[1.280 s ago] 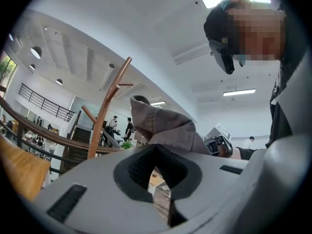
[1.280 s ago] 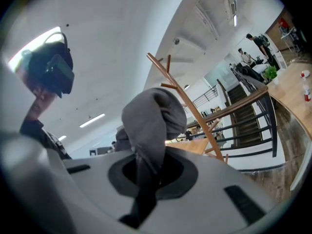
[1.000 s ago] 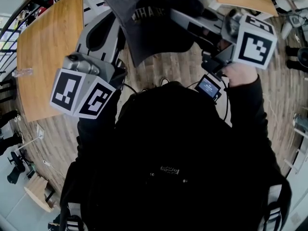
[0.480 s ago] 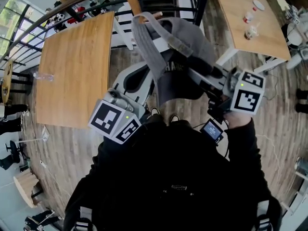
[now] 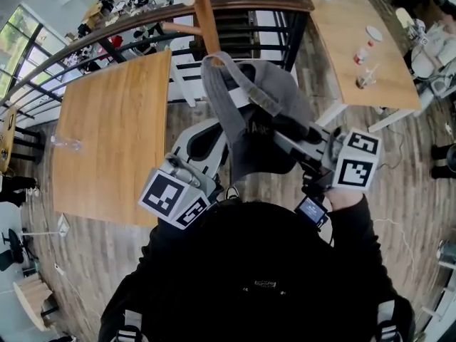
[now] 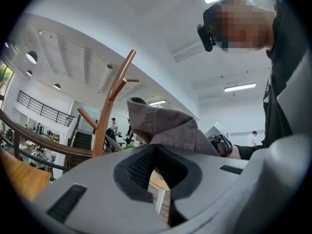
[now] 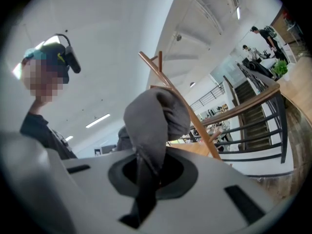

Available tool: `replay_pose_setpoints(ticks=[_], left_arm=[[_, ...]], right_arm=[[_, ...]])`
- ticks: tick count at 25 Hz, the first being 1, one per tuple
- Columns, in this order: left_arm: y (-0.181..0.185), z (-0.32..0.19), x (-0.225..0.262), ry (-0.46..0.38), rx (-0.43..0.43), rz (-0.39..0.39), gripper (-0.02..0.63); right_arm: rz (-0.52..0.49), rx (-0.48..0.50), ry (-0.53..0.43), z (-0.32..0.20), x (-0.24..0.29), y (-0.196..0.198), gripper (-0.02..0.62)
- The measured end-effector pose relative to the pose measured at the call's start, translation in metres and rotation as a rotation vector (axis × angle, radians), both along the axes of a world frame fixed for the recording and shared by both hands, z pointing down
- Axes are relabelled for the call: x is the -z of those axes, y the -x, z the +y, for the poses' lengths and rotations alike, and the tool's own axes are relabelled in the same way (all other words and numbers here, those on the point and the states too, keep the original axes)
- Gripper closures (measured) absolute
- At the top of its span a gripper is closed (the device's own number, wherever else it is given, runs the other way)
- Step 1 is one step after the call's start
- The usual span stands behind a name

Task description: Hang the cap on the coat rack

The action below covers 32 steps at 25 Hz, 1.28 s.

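My right gripper is shut on a grey cap and holds it up, brim side raised; in the right gripper view the cap hangs pinched in the right gripper. The wooden coat rack stands just beyond the cap, and its pole and pegs show behind the fabric. The left gripper is beside the cap's left edge, shut with nothing between its pads. From the left gripper I see the cap ahead and the rack to its left.
A wooden table lies to the left and another with cups to the right. A curved railing and stairs run behind the rack. People stand far off in the hall.
Both grippers and the cap have moved away from the head camera toward the rack. The rack's pole and the railing have come into view at the top.
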<state>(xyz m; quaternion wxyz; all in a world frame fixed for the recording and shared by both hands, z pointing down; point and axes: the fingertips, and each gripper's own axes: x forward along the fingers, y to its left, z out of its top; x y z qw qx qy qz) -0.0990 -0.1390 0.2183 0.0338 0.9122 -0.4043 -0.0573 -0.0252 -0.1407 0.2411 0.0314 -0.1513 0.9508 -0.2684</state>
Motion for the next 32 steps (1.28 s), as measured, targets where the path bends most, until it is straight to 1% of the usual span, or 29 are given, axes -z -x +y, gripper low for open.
replay_pose_setpoints(ticks=[4,9,13,15,22,29,32], left_arm=[[0.003,0.003,0.013,-0.039,-0.012,0.011,0.600],[0.029,-0.015,0.041,-0.077,-0.013,0.031,0.600],[0.039,-0.021,0.067,-0.142,-0.031,0.032,0.600],[0.040,-0.026,0.076,-0.160,-0.047,0.033,0.600],[0.045,-0.037,0.095,-0.181,-0.064,0.046,0.600],[0.043,-0.040,0.090,-0.162,-0.079,0.052,0.600],[0.042,-0.040,0.089,-0.156,-0.084,0.057,0.600]], right_arm=[[0.000,-0.011,-0.026,0.003,0.012,0.003,0.581],[-0.003,-0.016,-0.063,-0.014,0.038,0.028,0.581],[-0.037,-0.019,-0.100,-0.021,0.059,0.038,0.581],[-0.052,-0.033,-0.114,-0.025,0.067,0.038,0.581],[-0.094,-0.076,-0.099,-0.034,0.084,0.042,0.581],[-0.086,-0.091,-0.073,-0.037,0.080,0.040,0.581],[-0.077,-0.073,-0.079,-0.034,0.080,0.042,0.581]])
